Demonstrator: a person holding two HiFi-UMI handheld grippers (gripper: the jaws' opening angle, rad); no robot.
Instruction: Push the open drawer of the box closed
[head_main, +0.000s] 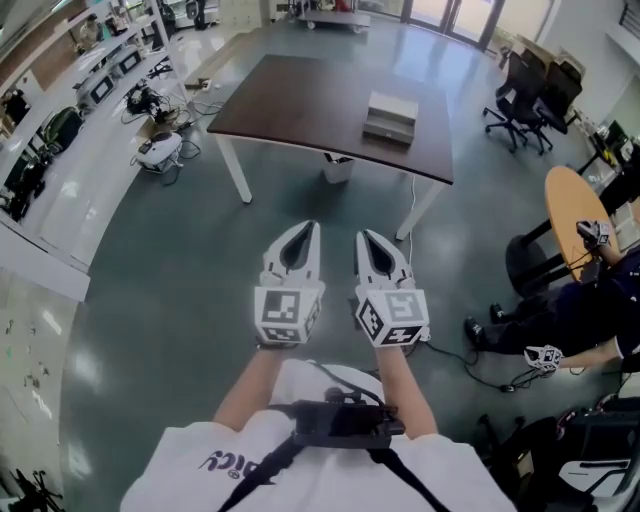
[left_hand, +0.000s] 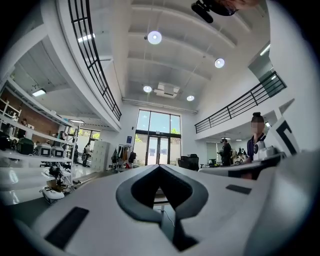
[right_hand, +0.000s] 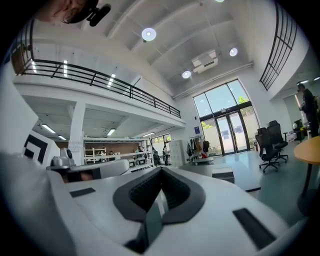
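The box sits on the far counter, well apart from both grippers. The left gripper and right gripper are empty, fingers pressed together. Best step close first, then press those closed tips squarely on the drawer front, which is too small to make out from here.

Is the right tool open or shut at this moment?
Shut: in the right gripper view the right tool has its jaws meeting at the tips, with nothing between them.
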